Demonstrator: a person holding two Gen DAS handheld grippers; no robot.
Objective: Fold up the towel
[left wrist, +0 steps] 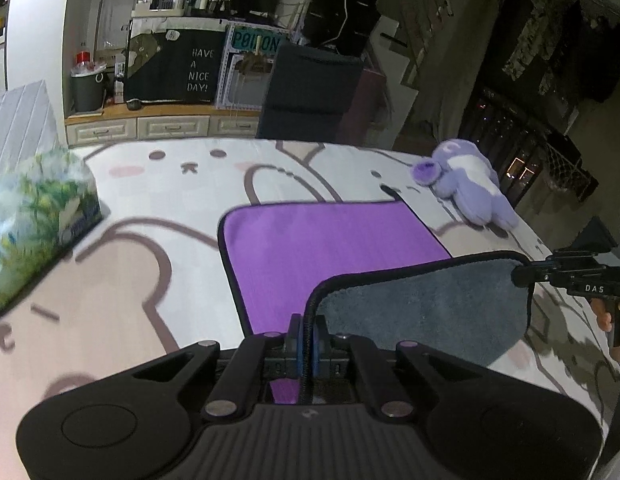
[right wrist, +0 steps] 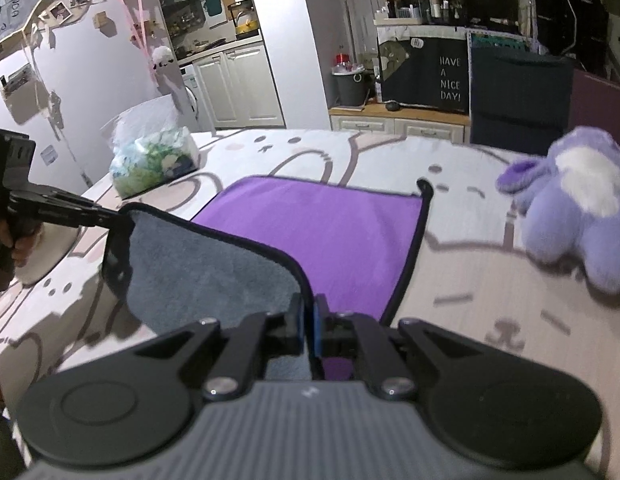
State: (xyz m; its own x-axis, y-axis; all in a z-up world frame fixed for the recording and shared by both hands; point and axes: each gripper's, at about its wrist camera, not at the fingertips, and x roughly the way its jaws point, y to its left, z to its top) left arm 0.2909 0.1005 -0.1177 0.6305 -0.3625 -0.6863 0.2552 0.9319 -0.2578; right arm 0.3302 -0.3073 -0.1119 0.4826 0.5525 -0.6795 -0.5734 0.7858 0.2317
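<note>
Towel (left wrist: 333, 240) lay on the cartoon-print sheet (left wrist: 122, 280), purple side up, near edge lifted w/ grey underside showing. We had the left gripper (left wrist: 308, 334) clenched on one near corner, right gripper (right wrist: 308, 316) clenched on the other. Purple plush toy (right wrist: 569, 208) sat beside it on one side, tissue pack (right wrist: 154, 160) well apart on the other.

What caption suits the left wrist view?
Left gripper and right gripper lift the purple, grey-backed towel's near edge.
</note>
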